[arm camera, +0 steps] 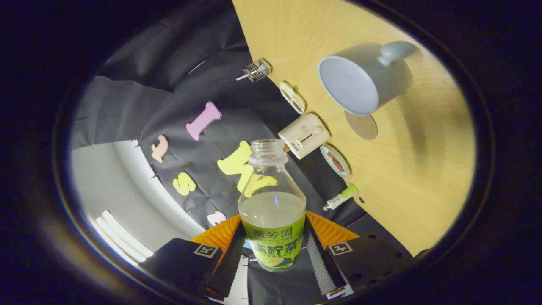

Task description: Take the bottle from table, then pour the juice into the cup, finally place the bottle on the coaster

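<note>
Gripper: the gripper point(274, 250) is clamped on the bottle, one finger pressing each side of the labelled lower body, so the grasp is firm on both flanks.
Bottle: the bottle point(273, 203) sits between the fingers, uncapped, its open mouth pointing away from the camera; clear upper half, green label on the lower half.
Juice: pale liquid fills the bottle up to roughly the top of the label, its surface lying level across the body.
View tilt: the whole scene is rolled hard, and the table point(406, 178) runs as a slanted wooden slab beyond the fingers, off to the side of the bottle.
Cup: the cup point(360, 78), pale blue-grey with a knob-like handle, stands on the wood well beyond the bottle mouth; its open rim faces the camera and the inside looks bare.
Coaster: the coaster point(362, 126), a flat round brown disc, lies on the table just beside the cup, its edge partly tucked behind the cup's rim.
Table edge: a cream toaster point(304, 134) sits nearest the bottle neck, with a small dish point(335, 161) beside it and a green-capped tube point(340, 198) further along.
Far end: a small tray point(292, 97) and a little wire cage point(256, 70) follow along the same edge.
</note>
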Demonstrator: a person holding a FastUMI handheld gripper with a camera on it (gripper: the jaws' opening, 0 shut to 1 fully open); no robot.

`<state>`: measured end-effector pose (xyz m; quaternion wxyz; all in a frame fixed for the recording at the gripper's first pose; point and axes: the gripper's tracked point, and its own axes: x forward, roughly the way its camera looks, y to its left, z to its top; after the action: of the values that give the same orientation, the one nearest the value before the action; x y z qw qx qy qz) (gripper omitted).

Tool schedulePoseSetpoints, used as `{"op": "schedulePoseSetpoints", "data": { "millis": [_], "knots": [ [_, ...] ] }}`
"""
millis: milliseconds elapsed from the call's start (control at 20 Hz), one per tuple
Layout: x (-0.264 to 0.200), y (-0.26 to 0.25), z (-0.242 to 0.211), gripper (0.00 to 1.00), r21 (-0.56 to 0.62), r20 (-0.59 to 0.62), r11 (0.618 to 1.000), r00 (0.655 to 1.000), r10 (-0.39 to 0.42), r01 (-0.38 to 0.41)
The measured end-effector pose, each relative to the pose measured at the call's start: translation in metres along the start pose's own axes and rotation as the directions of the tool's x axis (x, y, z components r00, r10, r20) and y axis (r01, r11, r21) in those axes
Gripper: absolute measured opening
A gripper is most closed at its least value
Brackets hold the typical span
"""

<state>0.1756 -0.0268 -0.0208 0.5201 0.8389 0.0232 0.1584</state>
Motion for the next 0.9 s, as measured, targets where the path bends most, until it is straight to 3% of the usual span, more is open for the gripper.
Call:
{"op": "schedulePoseSetpoints", "data": {
  "millis": [200,400,700,900],
  "knots": [
    [-0.006,-0.002,0.006,0.79,-0.232,0.018,0.971,0.998,-0.06,0.062],
    [-0.011,0.003,0.014,0.79,-0.465,0.054,0.878,0.994,-0.098,0.112],
    [-0.018,-0.003,0.032,0.79,-0.729,0.128,0.647,0.974,-0.189,0.222],
    [-0.021,-0.006,0.047,0.79,-0.845,0.197,0.453,0.953,-0.229,0.284]
  ]
}}
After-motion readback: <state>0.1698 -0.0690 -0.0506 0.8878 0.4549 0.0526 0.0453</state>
